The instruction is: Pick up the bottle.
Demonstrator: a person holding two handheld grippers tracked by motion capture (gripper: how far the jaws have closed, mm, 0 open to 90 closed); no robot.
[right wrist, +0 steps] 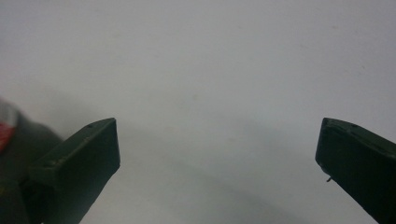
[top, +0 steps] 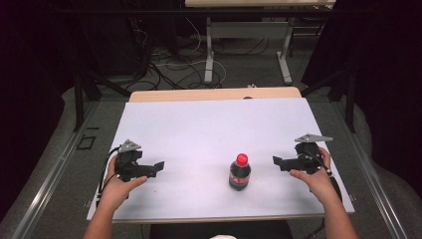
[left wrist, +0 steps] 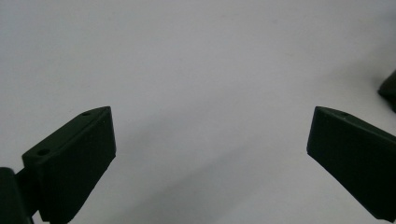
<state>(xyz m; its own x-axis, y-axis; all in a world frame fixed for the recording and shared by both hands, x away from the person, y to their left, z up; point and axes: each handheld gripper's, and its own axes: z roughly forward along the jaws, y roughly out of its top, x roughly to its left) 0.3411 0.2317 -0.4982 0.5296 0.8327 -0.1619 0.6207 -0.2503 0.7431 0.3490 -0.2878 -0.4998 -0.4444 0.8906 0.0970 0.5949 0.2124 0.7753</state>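
Bottle (top: 240, 172) position is what your coming move is turning on. In the high view it is standing upright on the white worktop (top: 199, 129), red cap up, long axis vertical, right of centre and toward your edge. You are holding the right gripper (top: 276, 162) just off to its right, jaws pointing inward at it with a gap of bare worktop between. You are holding the left gripper (top: 159, 165) well apart from it on the other side, also pointing inward. So your right hand (top: 314, 175) is sitting nearer than your left hand (top: 119, 185), and a level sideways reach looks like the shorter way in.

Moving to the left gripper view, you are keeping the left gripper (left wrist: 210, 135) spread wide, nothing between the jaws but pale worktop; a dark shape is cutting in at the right edge, too little of it to identify.

Moving to the right gripper view, you are keeping the right gripper (right wrist: 217, 142) spread wide as well, with nothing between the jaws. Here the bottle (right wrist: 16, 140) is showing blurred at the left edge, dark with a touch of red, outside the left jaw rather than between the two. That offset is hard to judge from above.
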